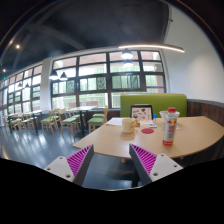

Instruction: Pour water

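Gripper (112, 158) fingers spread wide, nothing between them, w/ purple pads (79, 159) facing in. Bottle (169, 126) stands upright on table (190, 135), well ahead & off to the right; cup-like item (127, 126) nearby. Judging: pour not begun, approach, grasp and tilt all left.

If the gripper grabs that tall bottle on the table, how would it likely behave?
The bottle is tall and narrow, so probably tippy if nudged high. It looks like plastic, likely light and slightly squeezable. The gripper is open, far short of it.
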A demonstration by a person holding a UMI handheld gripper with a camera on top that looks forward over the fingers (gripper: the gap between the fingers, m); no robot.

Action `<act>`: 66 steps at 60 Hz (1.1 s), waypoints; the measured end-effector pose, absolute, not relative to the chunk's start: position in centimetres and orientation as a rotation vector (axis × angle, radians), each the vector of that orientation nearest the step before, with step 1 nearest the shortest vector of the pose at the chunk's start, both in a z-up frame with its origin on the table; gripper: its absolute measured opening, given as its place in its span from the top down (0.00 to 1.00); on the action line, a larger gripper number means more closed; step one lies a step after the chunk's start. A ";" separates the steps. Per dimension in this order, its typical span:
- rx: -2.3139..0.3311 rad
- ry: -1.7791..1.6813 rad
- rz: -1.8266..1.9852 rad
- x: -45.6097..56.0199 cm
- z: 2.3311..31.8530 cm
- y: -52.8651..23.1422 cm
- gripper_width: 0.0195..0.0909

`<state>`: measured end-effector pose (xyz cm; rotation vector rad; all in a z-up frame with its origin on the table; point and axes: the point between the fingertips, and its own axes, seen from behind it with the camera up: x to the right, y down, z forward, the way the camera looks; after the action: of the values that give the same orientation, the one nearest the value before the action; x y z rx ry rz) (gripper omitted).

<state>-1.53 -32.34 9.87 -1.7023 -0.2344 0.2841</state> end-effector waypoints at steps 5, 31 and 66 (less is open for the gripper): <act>-1.692 -0.217 0.236 -0.2 10.1 -32.0 0.14; -1.670 -0.040 -0.102 15.7 10.1 -21.6 0.14; -1.787 0.105 -0.110 21.8 7.9 -4.1 0.70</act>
<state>21.81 -4.10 7.89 -1.7872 0.1051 -0.1100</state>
